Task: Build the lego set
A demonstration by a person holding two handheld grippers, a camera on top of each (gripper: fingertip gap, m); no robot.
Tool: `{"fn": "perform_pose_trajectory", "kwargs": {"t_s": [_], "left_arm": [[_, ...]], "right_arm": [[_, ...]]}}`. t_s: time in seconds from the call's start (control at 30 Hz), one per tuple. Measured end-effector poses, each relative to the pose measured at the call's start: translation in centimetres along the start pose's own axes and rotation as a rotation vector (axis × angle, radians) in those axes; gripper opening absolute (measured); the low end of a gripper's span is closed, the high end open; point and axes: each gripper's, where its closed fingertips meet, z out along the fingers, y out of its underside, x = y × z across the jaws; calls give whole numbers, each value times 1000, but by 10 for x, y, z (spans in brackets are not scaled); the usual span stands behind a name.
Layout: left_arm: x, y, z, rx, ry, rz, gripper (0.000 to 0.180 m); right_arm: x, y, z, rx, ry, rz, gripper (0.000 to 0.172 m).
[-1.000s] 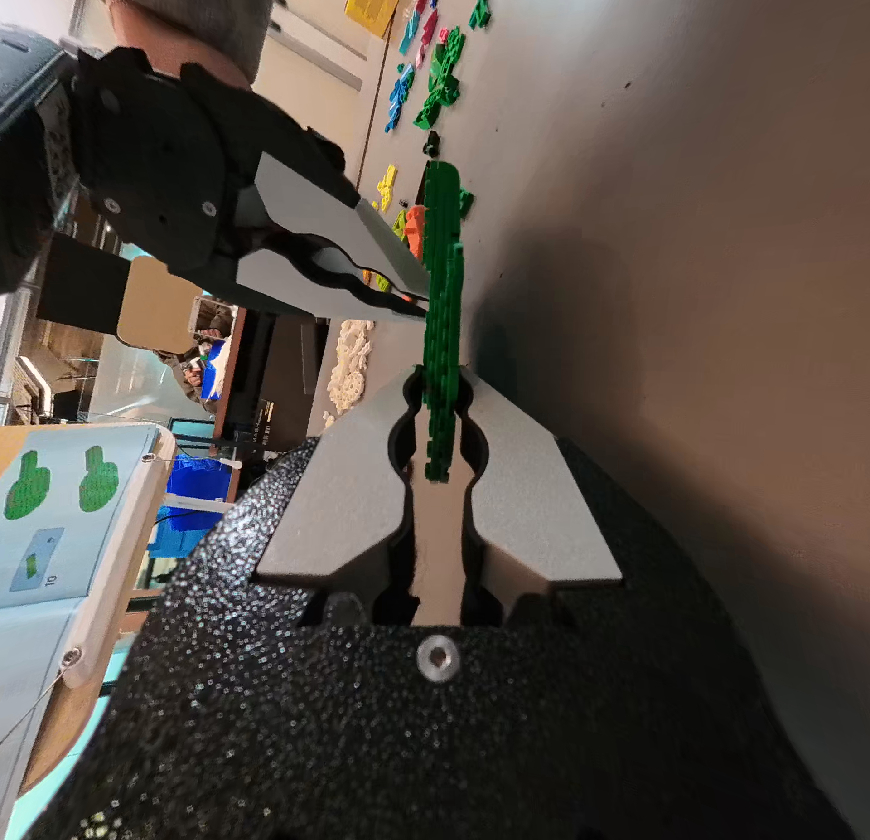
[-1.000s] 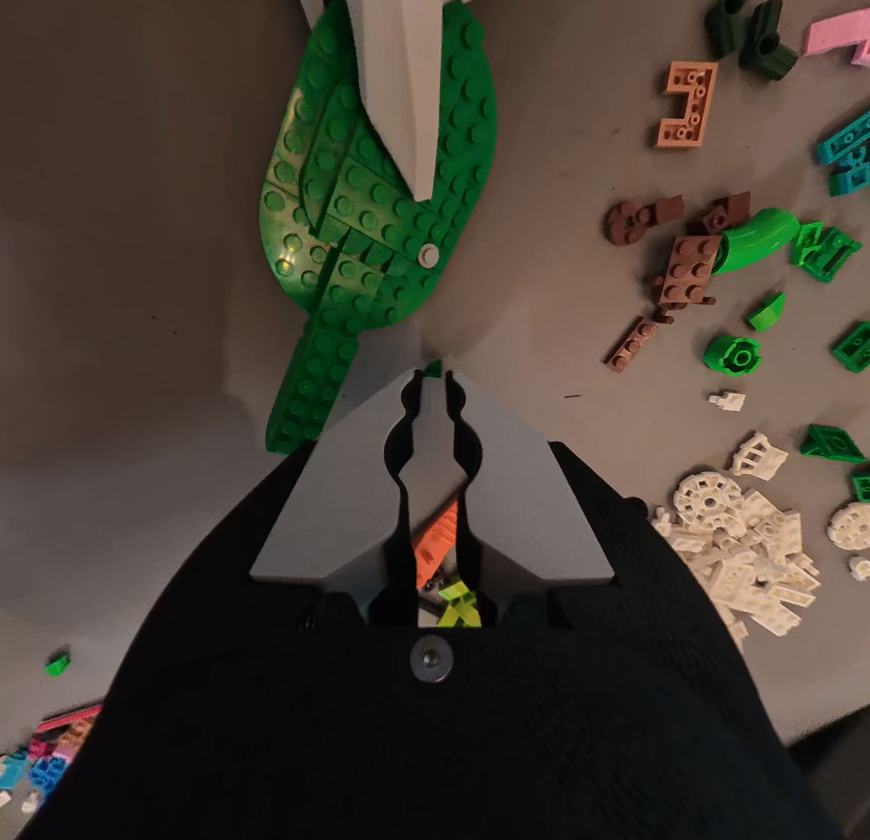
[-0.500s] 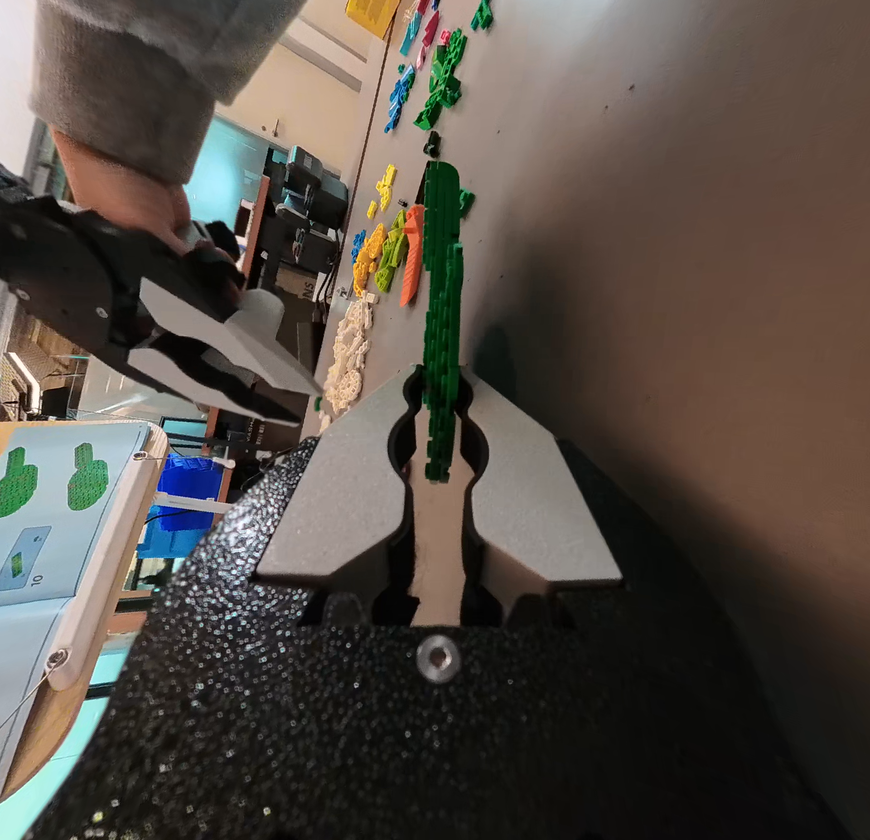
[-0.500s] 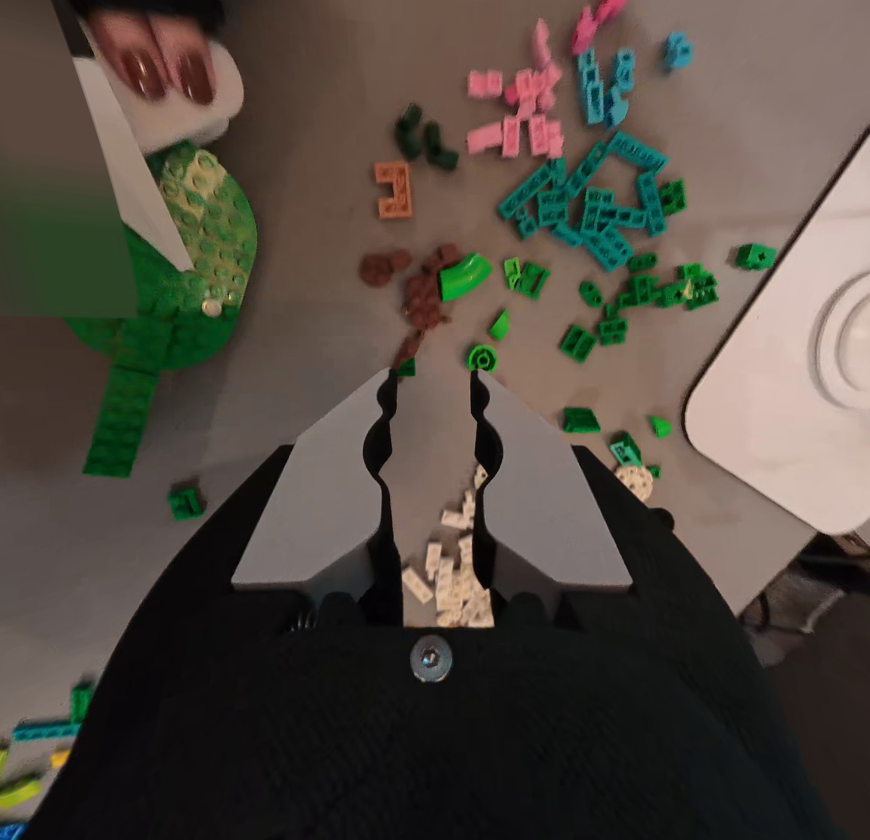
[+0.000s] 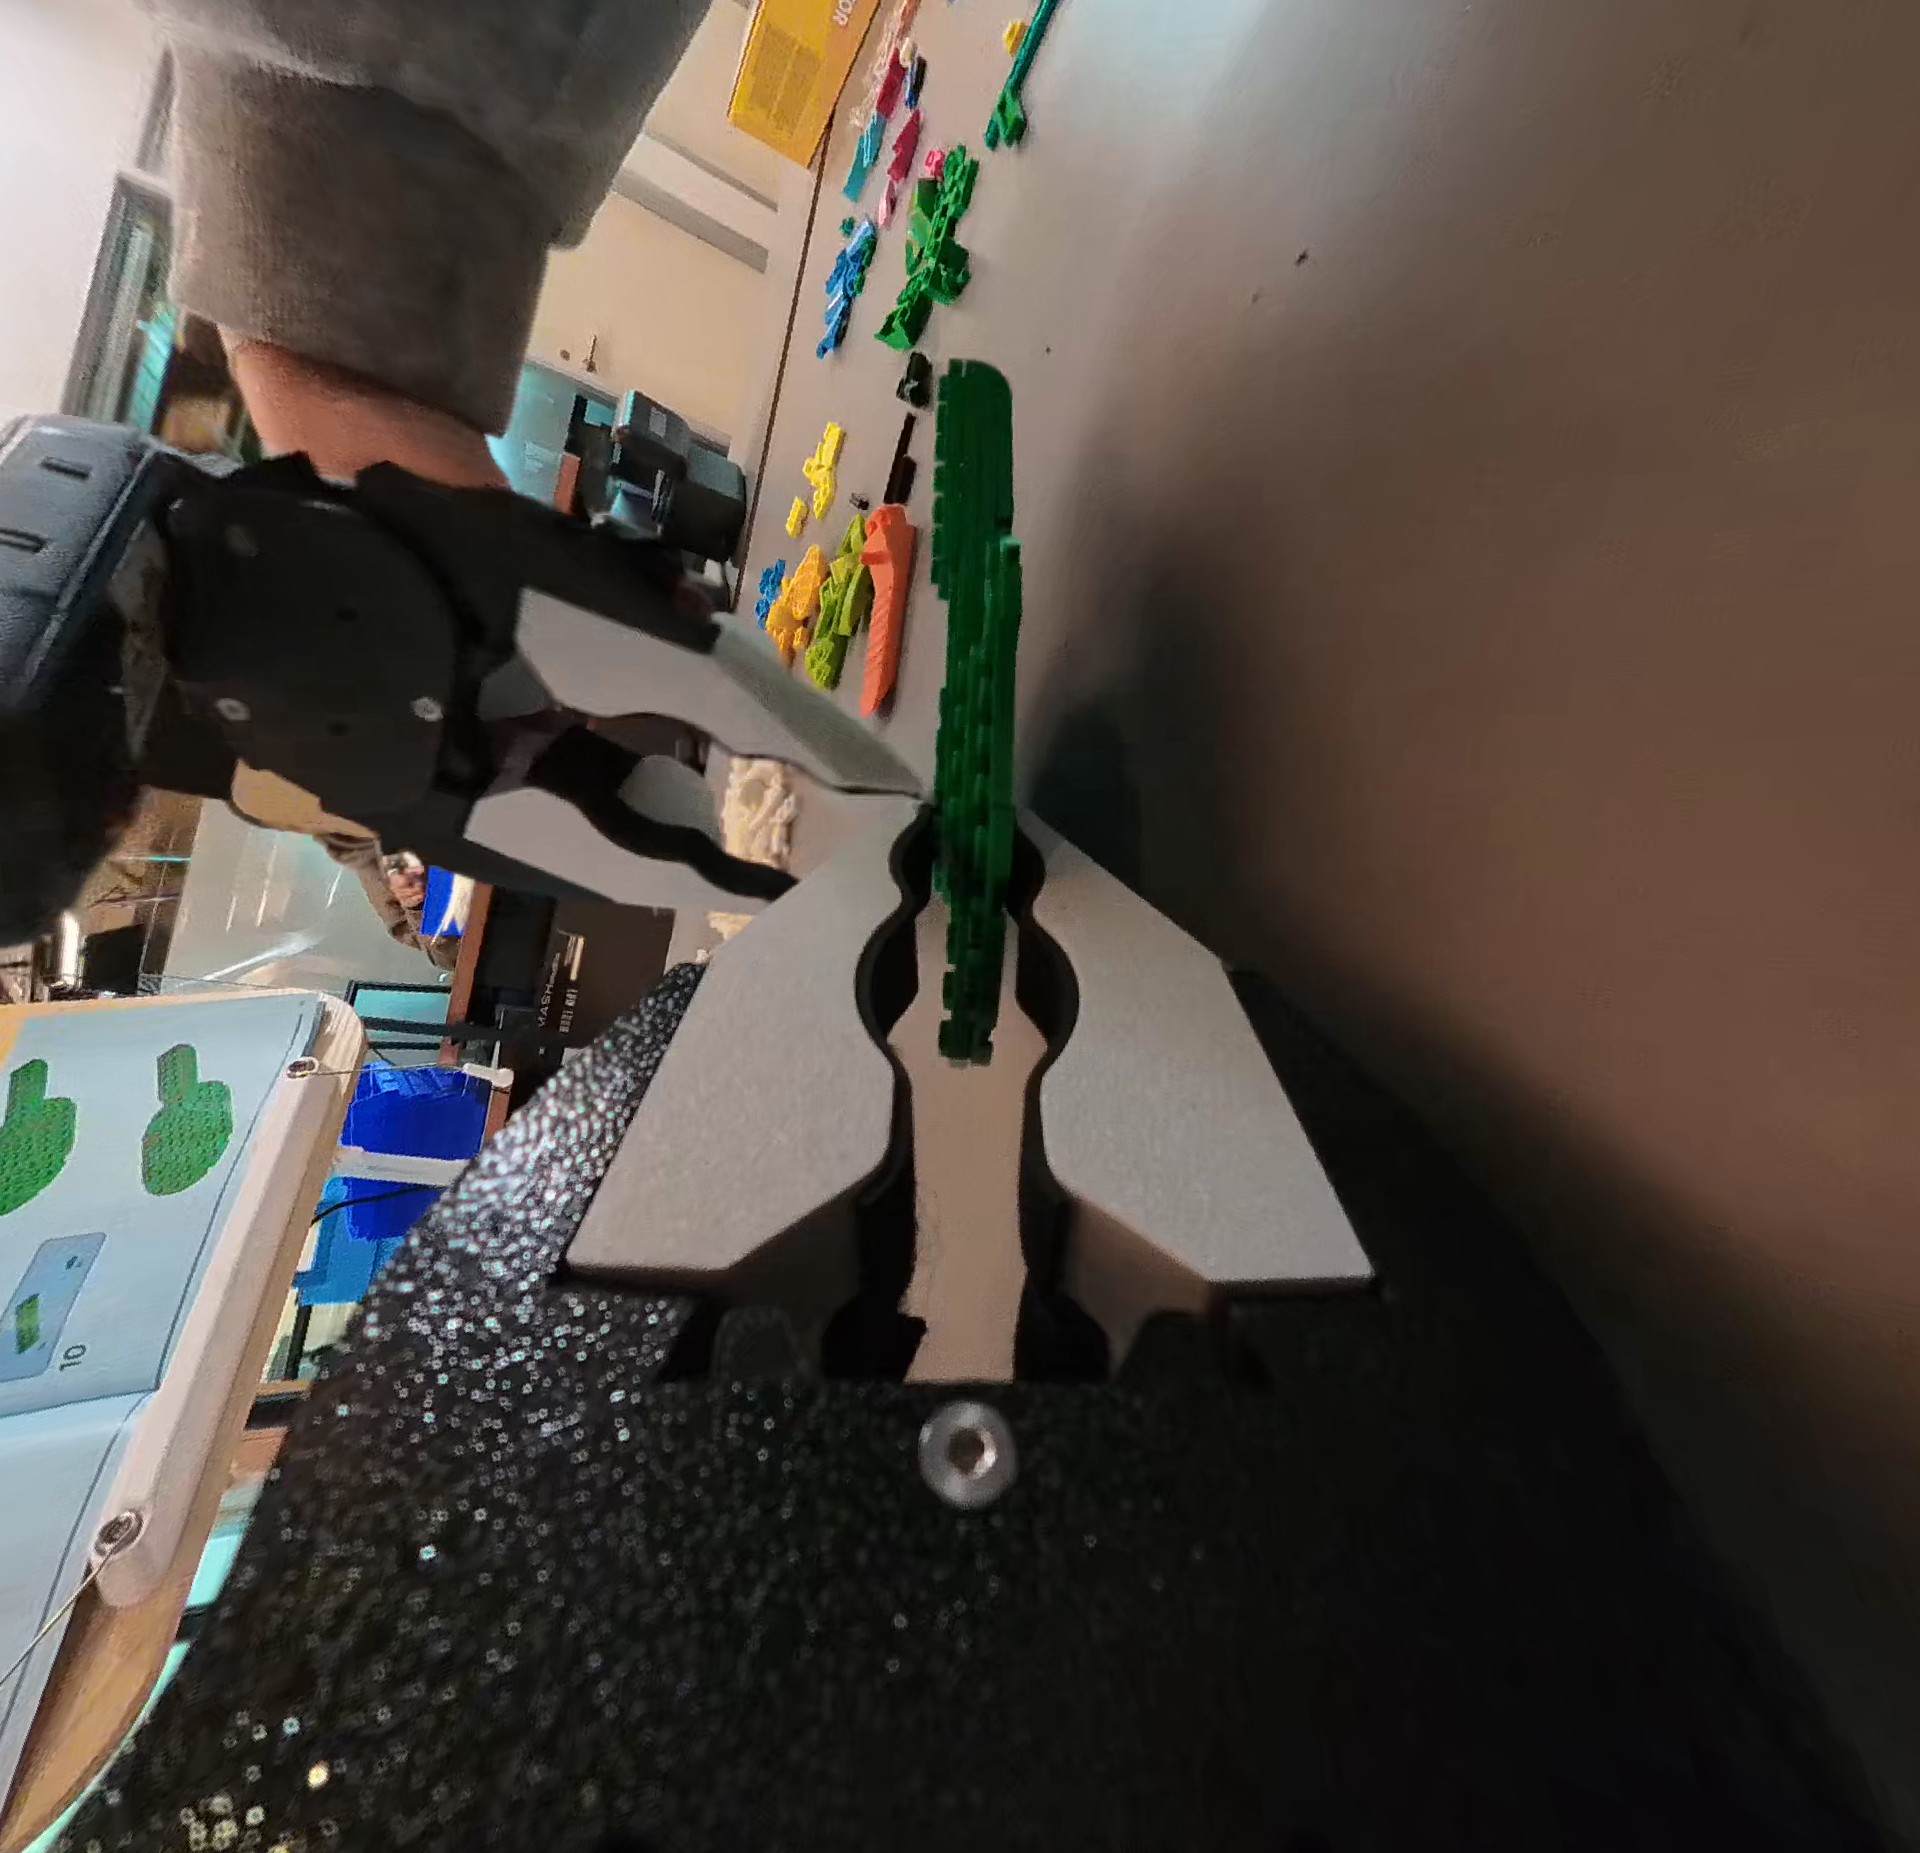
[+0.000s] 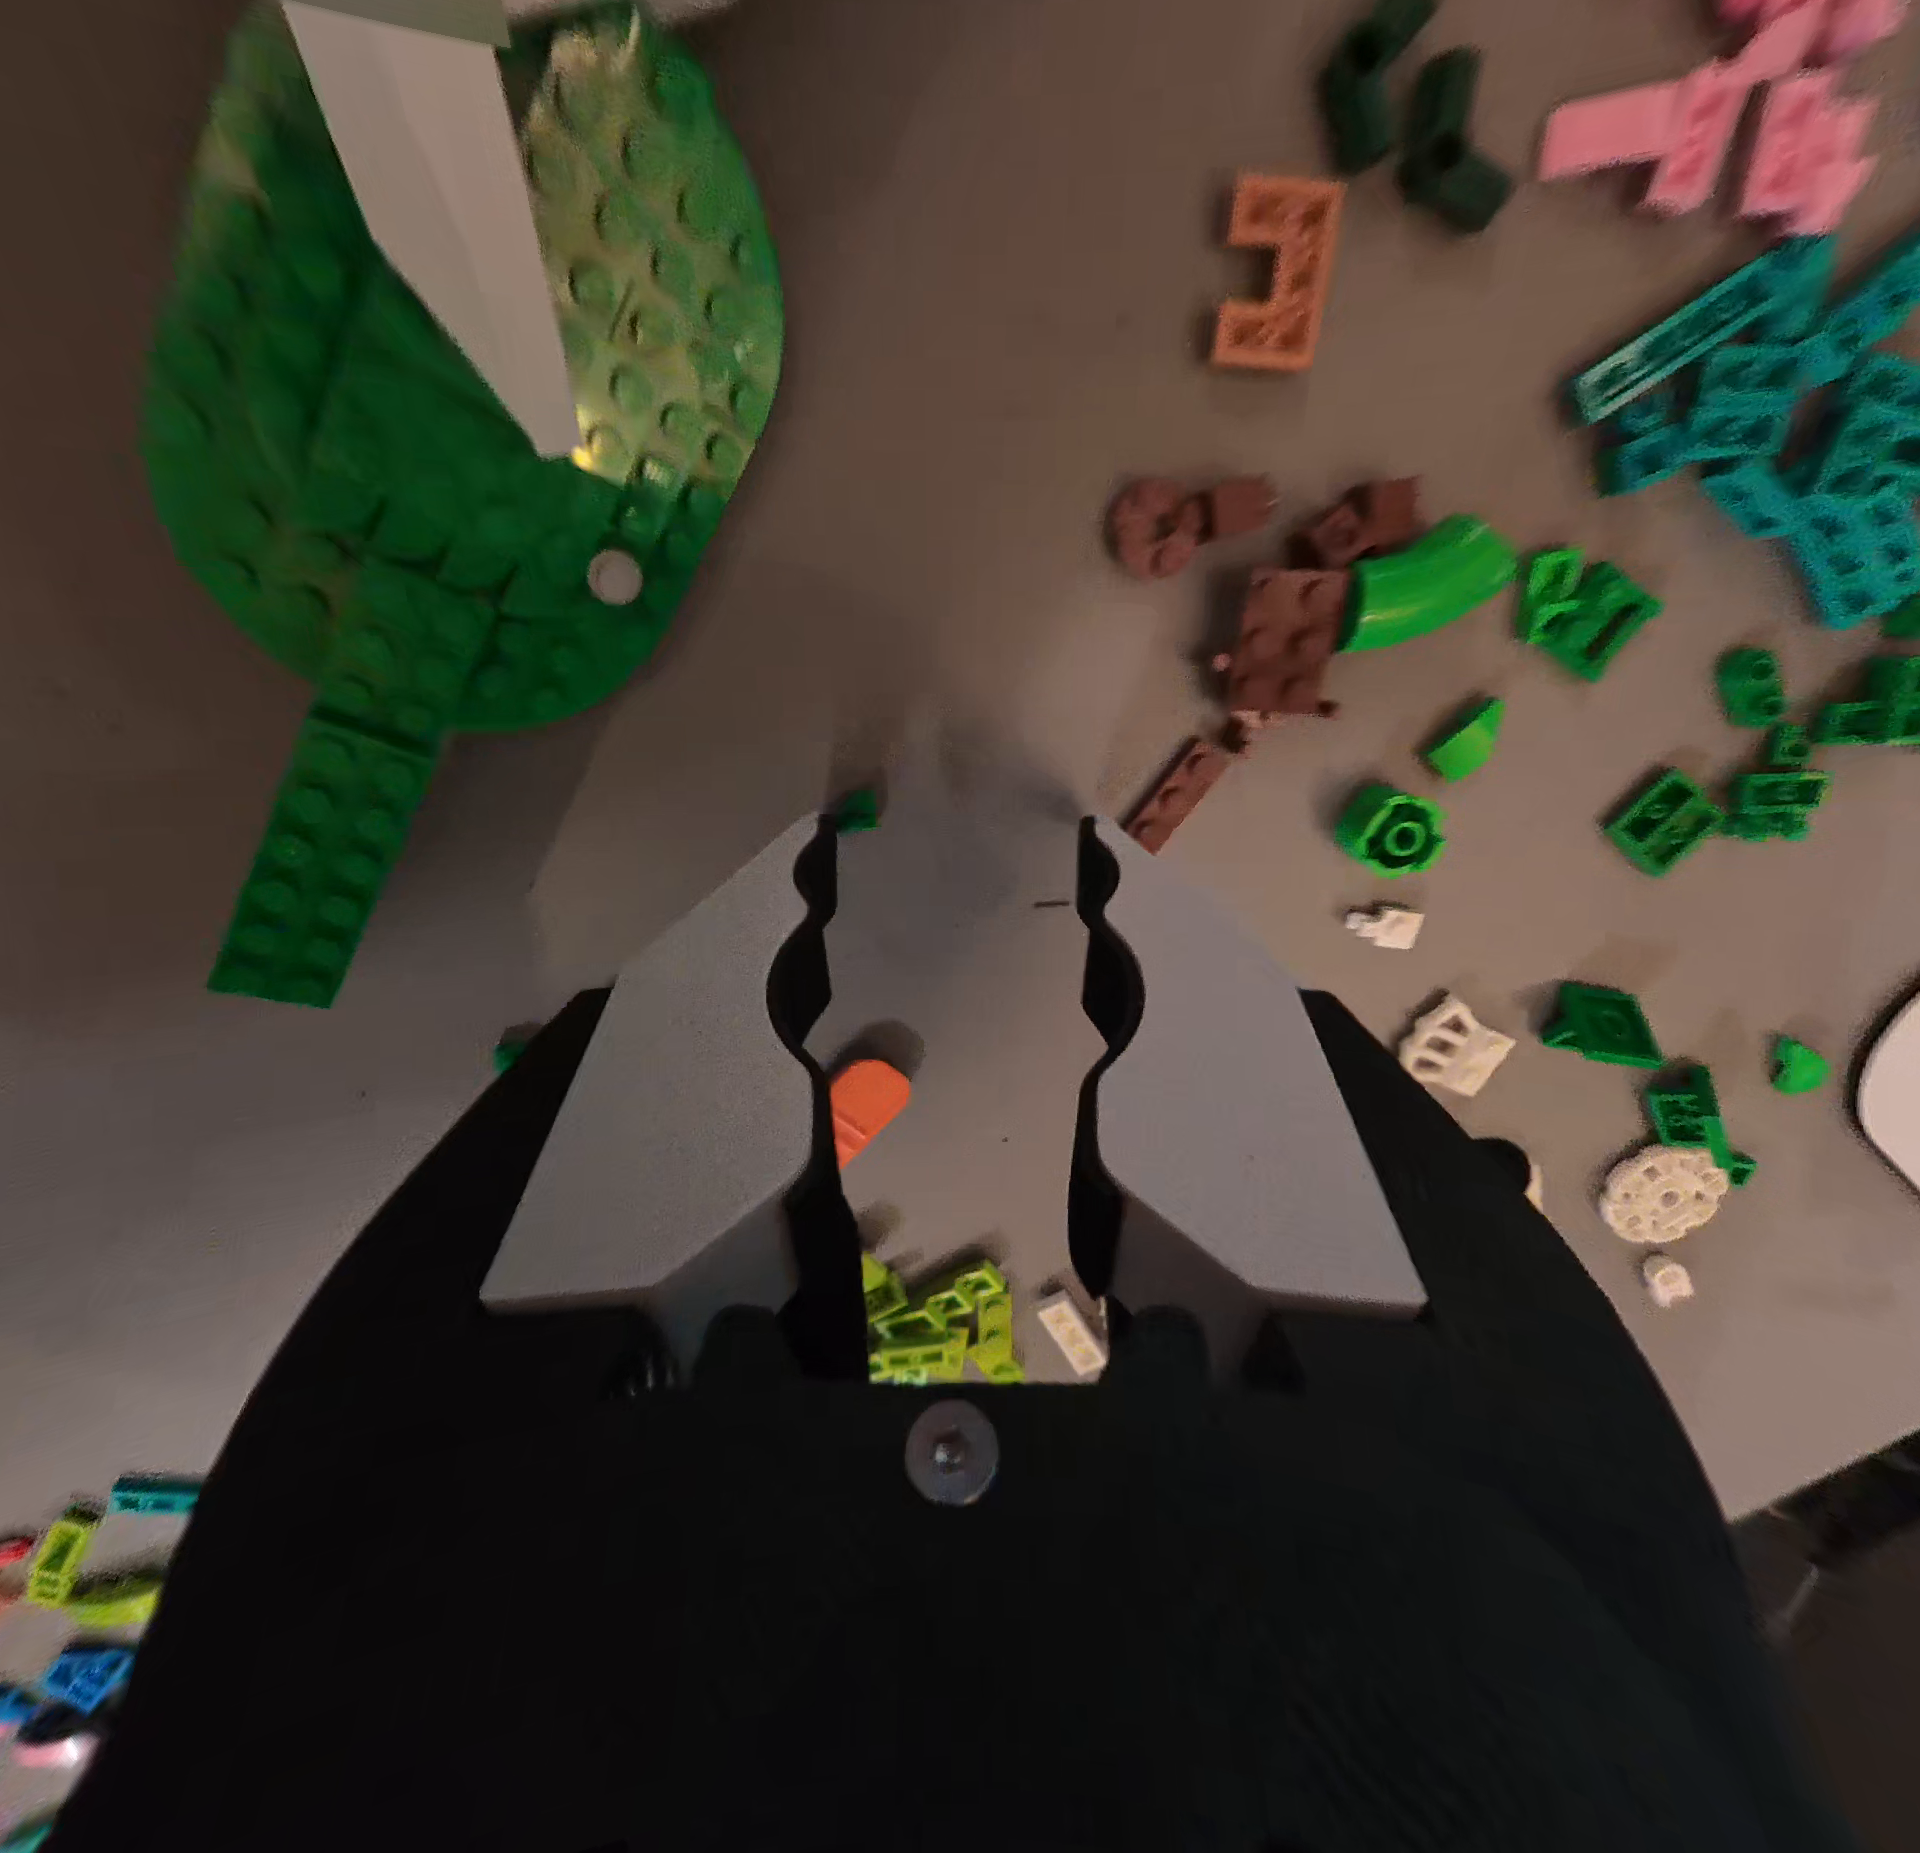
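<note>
My left gripper point(image 5: 971, 827) is shut on the stem end of a flat green leaf-shaped brick assembly point(image 5: 977, 577), which it holds on edge against the grey table point(image 5: 1455, 453). In the right wrist view the assembly point(image 6: 343, 515) shows face-on at the upper left, with a left finger point(image 6: 436, 245) across it. My right gripper point(image 6: 956, 827) is open just right of the stem, over bare table. A tiny green piece point(image 6: 857, 811) shows at its left fingertip. In the left wrist view the right gripper point(image 5: 852, 837) reaches in from the left, its upper fingertip at the assembly's face.
Loose bricks lie to the right: brown point(image 6: 1283, 640), teal point(image 6: 1787, 453), pink point(image 6: 1745, 130), green point(image 6: 1392, 832) and white point(image 6: 1455, 1060). Lime pieces point(image 6: 935, 1325) and an orange piece point(image 6: 868, 1097) lie under the right jaws. A yellow box point(image 5: 821, 37) and an open instruction booklet point(image 5: 125, 1180) are nearby. Spacing between my two grippers at the tips: around 8 cm.
My right gripper opened, swung away right over the loose bricks, then came back beside the green assembly. The tiny green piece stayed at its left fingertip. My left gripper kept its hold.
</note>
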Motion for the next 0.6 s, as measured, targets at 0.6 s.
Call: {"fn": "perform_pose_trajectory", "kwargs": {"t_s": [0.6], "left_arm": [[-1, 1, 0, -7, -7, -1, 10]], "right_arm": [[156, 68, -48, 36, 513, 615, 17]]}}
